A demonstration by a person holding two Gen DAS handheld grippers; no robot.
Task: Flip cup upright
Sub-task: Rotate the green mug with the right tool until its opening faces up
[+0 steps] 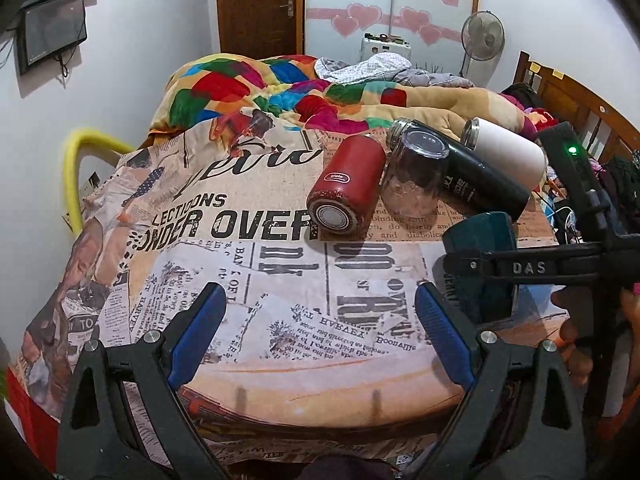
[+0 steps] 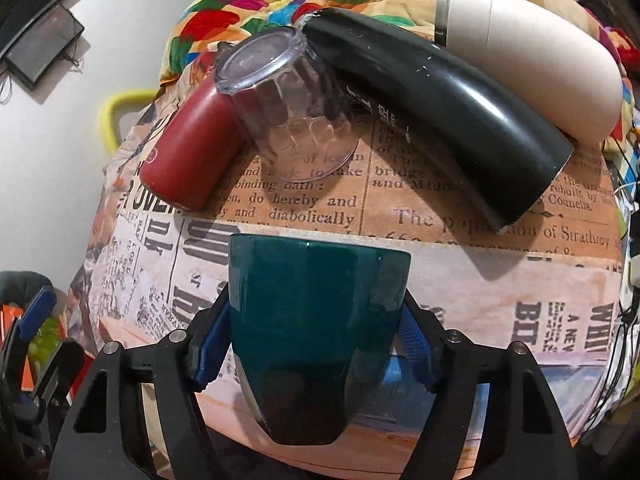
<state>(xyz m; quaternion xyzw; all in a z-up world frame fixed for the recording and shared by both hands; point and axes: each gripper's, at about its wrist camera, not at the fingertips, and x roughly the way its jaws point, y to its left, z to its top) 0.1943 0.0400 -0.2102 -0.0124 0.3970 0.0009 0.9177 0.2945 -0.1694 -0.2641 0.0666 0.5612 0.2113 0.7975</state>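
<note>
Item: teal cup (image 2: 316, 320), pinched between right gripper (image 2: 316, 344) blue pads over the newsprint bedcover (image 1: 248, 264). Left gripper (image 1: 320, 336): jaws wide, holding nothing. Risk: glazed wall slipping mid-turn; clear tumbler (image 2: 288, 116) and 3 flasks nearby.

We see a teal cup (image 2: 316, 320), a red flask (image 1: 347, 184), a black flask (image 2: 440, 116), a cream flask (image 2: 532, 56), a newsprint-patterned bedsheet (image 1: 248, 272), and a multicoloured patchwork blanket (image 1: 248, 84).
</note>
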